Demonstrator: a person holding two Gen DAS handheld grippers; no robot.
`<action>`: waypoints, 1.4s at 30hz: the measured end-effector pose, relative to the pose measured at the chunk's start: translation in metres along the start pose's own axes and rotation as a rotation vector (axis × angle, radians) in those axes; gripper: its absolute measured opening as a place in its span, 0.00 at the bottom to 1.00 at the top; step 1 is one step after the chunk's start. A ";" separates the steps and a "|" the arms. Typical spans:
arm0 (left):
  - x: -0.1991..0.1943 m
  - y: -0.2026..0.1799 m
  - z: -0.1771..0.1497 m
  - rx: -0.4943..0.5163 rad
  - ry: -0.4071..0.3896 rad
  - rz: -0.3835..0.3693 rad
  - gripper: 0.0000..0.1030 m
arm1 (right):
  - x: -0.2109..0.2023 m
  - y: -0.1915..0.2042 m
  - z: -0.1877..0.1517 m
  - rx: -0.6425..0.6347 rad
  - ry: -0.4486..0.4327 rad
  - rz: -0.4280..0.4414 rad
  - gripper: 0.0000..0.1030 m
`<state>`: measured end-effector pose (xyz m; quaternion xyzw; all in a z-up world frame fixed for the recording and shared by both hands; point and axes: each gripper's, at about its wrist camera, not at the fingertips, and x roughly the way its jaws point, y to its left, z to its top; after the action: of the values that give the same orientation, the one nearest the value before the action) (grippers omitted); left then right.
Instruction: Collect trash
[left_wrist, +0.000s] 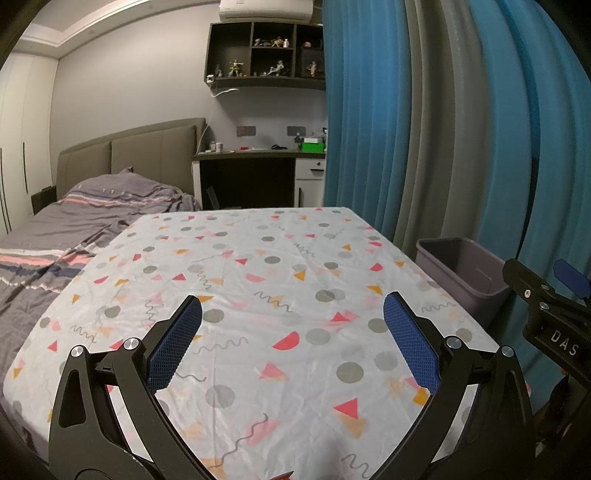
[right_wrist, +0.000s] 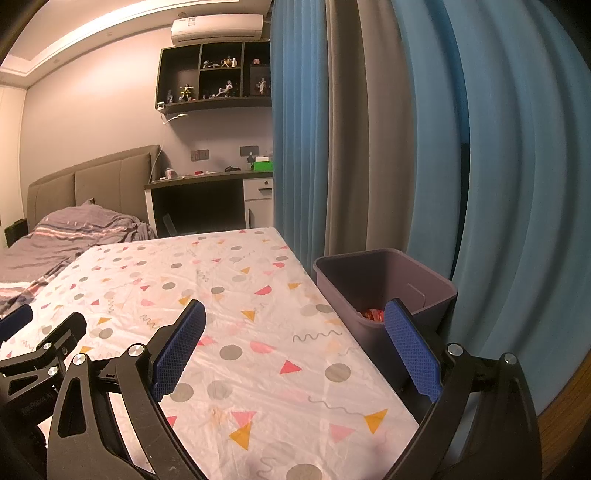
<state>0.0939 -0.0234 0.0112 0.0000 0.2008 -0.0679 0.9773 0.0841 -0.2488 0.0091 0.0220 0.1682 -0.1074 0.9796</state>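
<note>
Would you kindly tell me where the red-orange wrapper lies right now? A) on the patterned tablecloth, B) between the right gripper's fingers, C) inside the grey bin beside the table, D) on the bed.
C: the right wrist view shows the wrapper down inside the bin, while the right gripper is open and holds nothing.

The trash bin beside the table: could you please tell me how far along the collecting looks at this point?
Done, it seems: the purple bin holds something red and orange at its bottom, and no litter shows on the patterned tablecloth. In hand: nothing; the left gripper and the right gripper are both open and empty. Left: little is visible, though a small reddish scrap peeks in at the left view's bottom edge.
</note>
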 end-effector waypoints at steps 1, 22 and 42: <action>0.000 0.000 0.000 0.000 0.000 0.000 0.94 | 0.000 -0.001 0.000 0.001 0.000 0.000 0.91; 0.003 -0.006 0.000 -0.001 0.004 -0.026 0.90 | -0.002 0.000 0.000 0.000 0.008 0.004 0.91; -0.001 -0.001 -0.002 0.000 0.000 0.006 0.87 | -0.003 0.000 -0.001 0.000 0.008 0.007 0.91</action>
<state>0.0921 -0.0246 0.0097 0.0006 0.2008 -0.0649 0.9775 0.0812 -0.2480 0.0089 0.0231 0.1722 -0.1040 0.9793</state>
